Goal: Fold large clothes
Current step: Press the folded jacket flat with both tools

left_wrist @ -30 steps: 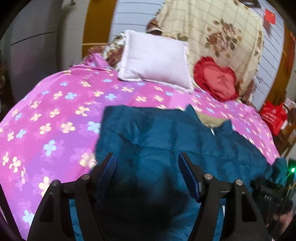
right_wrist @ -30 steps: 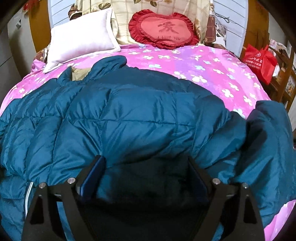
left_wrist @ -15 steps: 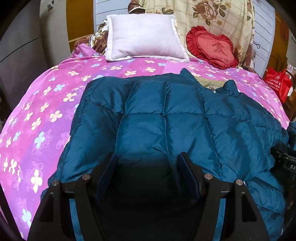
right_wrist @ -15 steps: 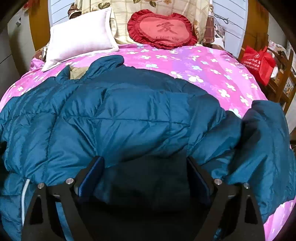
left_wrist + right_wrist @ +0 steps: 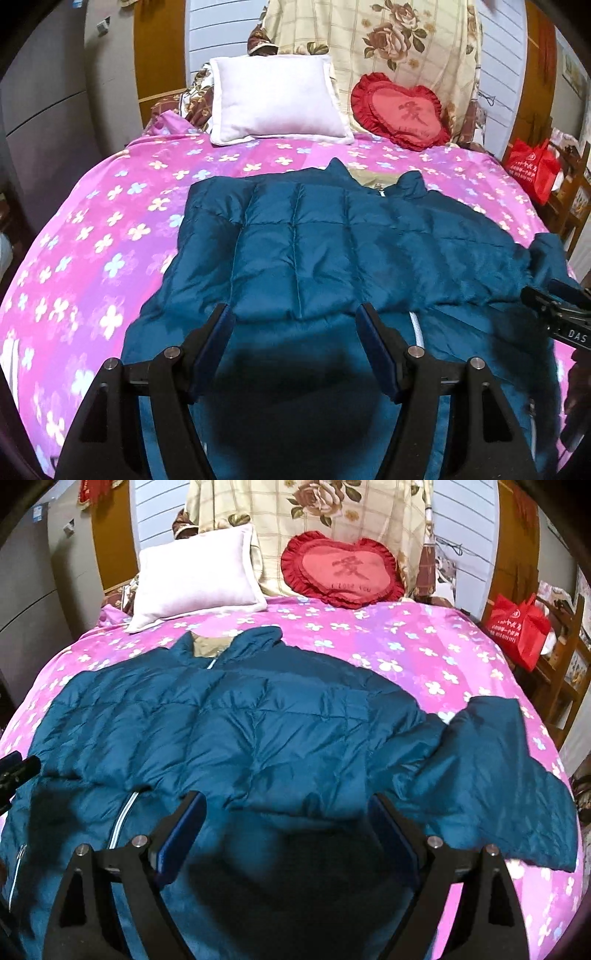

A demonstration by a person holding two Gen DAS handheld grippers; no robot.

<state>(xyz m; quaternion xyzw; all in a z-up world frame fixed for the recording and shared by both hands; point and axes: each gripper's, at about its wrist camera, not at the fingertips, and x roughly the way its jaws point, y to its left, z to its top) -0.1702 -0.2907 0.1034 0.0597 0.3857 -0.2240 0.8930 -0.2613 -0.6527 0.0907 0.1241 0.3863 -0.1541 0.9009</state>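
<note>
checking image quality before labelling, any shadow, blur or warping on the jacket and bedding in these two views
Left wrist view: the left gripper casts a dark shadow on the near part of the blue jacket; the floral bedspread is smeared at the left edge, and the bed bulges from fisheye. Right wrist view: the same dark patch lies between the fingers of the right gripper; the heart cushion is fairly sharp.

I've pulled both grippers back from the teal quilted down jacket (image 5: 332,251), so its left sleeve now lies folded across the front and more of the pink flowered bedspread (image 5: 424,657) shows around it.
</note>
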